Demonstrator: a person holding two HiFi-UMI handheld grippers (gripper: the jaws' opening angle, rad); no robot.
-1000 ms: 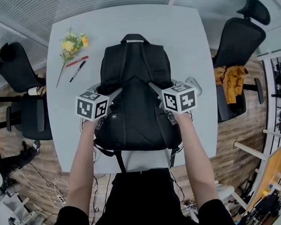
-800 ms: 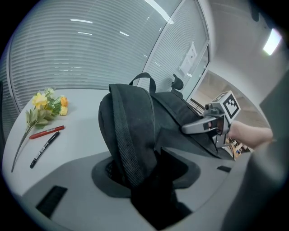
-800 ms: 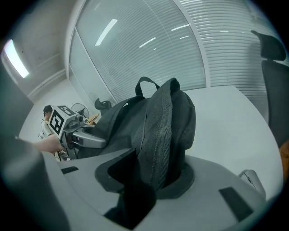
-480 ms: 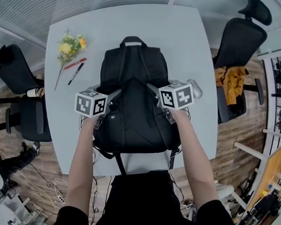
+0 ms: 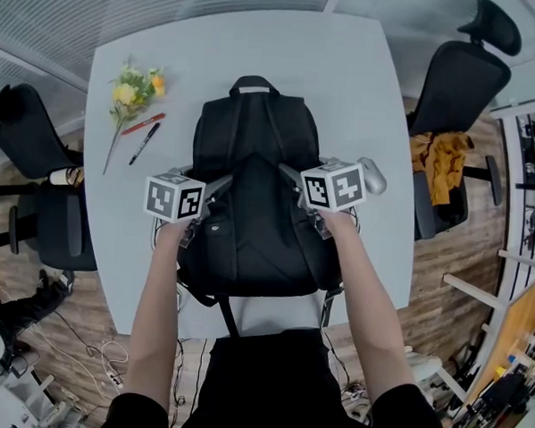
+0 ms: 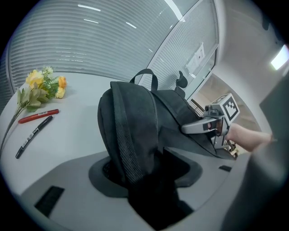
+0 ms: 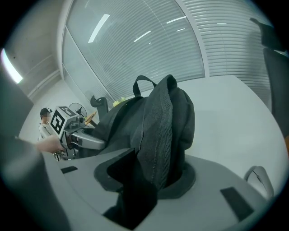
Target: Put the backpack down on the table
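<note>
Backpack (image 5: 252, 163), soft black fabric, lies flat mid-table (image 5: 363, 97), a smooth white top. My left gripper (image 5: 223, 179) is opening, with a ribbed woven strap (image 6: 132, 146) between its jaws; my right gripper (image 5: 288, 171) clamps the other strap (image 7: 158, 135).

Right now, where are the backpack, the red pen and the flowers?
backpack (image 5: 254, 221), head view, on the back panel between the shoulder straps.
red pen (image 5: 145, 123), head view, on the middle of its barrel.
flowers (image 5: 129, 92), head view, on the yellow bloom.
</note>
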